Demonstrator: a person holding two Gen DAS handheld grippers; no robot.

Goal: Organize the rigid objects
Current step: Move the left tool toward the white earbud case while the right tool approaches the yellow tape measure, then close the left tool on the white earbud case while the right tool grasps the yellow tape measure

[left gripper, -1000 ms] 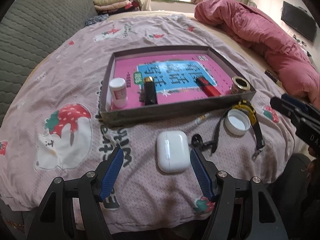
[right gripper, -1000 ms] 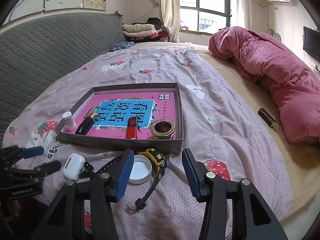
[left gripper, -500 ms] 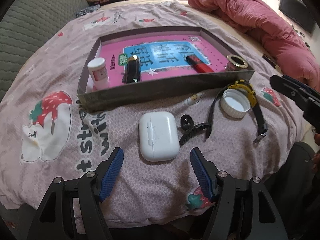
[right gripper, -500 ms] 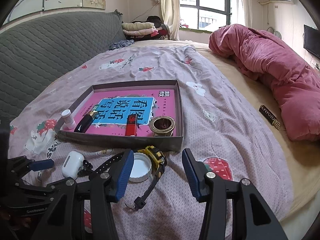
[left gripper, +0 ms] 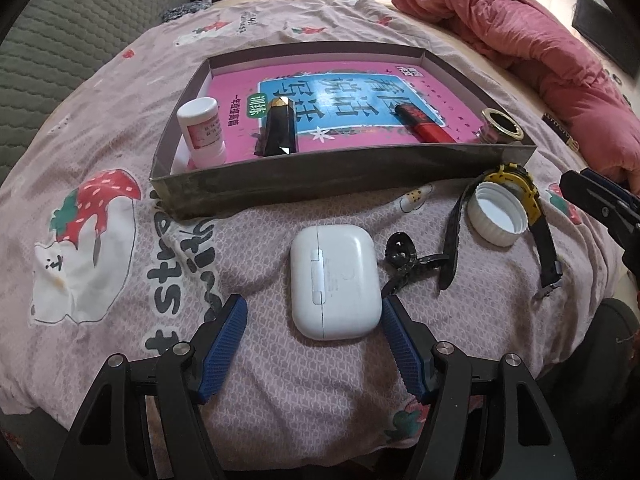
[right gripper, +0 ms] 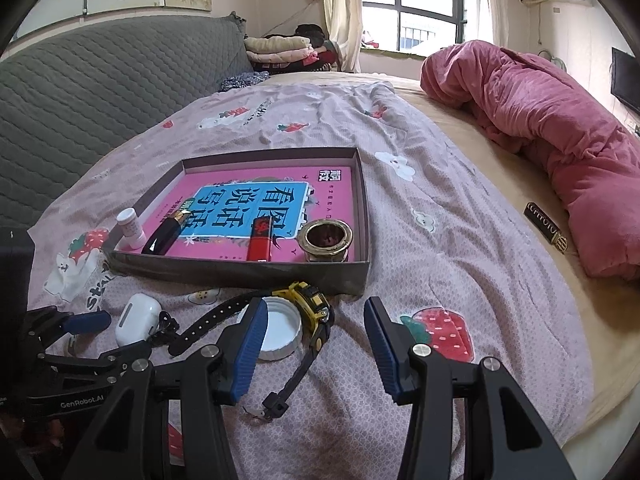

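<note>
White rounded plastic earbud case (left gripper: 335,282) lies on the bed's near edge straight ahead of the empty, spread left claw (left gripper: 314,344), long axis along its reach, nearer than right claw (right gripper: 314,346).

The bedsheet (left gripper: 248,236) is dusty pink with red strawberries, white animals and black lettering. The shallow box (left gripper: 320,184) has grey-brown walls; the book (left gripper: 344,100) inside it is magenta with a blue panel of black characters. The earbud case (left gripper: 335,280) is white. The watch (left gripper: 516,184), at two o'clock from it, is yellow and black, beside a white ribbed cap (left gripper: 498,218). Each tool (left gripper: 314,340) (right gripper: 316,338) is black with ridged blue pads. The rolled duvet (right gripper: 552,136) is rose pink.
</note>
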